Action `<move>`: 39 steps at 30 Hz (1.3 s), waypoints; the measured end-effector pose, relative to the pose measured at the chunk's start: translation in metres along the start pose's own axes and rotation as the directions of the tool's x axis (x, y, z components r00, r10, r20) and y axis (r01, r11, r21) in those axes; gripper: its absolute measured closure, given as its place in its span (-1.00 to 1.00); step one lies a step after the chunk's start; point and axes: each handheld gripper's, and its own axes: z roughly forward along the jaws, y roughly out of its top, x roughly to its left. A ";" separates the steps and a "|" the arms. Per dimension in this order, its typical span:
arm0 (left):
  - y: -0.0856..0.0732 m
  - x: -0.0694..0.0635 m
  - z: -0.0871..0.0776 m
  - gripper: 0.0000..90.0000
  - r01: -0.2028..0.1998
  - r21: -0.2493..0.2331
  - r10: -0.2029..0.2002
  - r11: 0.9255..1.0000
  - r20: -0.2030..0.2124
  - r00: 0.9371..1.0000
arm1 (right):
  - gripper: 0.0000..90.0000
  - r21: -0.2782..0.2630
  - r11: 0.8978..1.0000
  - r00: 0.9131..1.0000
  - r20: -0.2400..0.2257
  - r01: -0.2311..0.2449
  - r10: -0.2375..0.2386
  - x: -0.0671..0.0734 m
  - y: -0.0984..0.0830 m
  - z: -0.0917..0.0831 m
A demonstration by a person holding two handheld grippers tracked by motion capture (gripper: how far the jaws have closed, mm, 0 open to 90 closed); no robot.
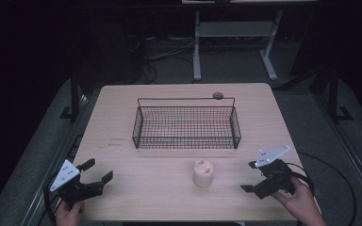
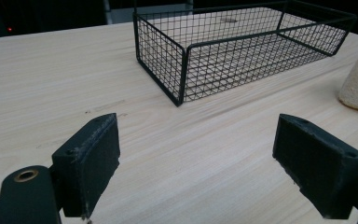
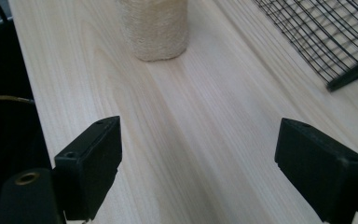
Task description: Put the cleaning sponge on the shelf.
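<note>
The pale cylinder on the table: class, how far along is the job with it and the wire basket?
Nothing looks done: the pale cylinder stands on the table in front of the empty wire basket. In hand: nothing; the left gripper and right gripper are open. Left: probably grasping it and placing it in the basket.

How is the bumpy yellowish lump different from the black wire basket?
The lump is pale cream and solid with a rough skin, while the wire basket is black and see-through mesh. The lump is small and stands like a stubby cylinder; the basket is much wider, long and low. The lump sits near the table's front edge, between the left tool and the right tool; the basket lies farther back. Both rest on the wooden table, untouched.
</note>
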 end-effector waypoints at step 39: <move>0.001 0.000 -0.002 -0.69 0.003 -0.019 -0.003 1.000 0.015 1.000 | -0.67 0.114 0.967 0.967 -0.142 0.230 -0.213 0.009 0.097 0.039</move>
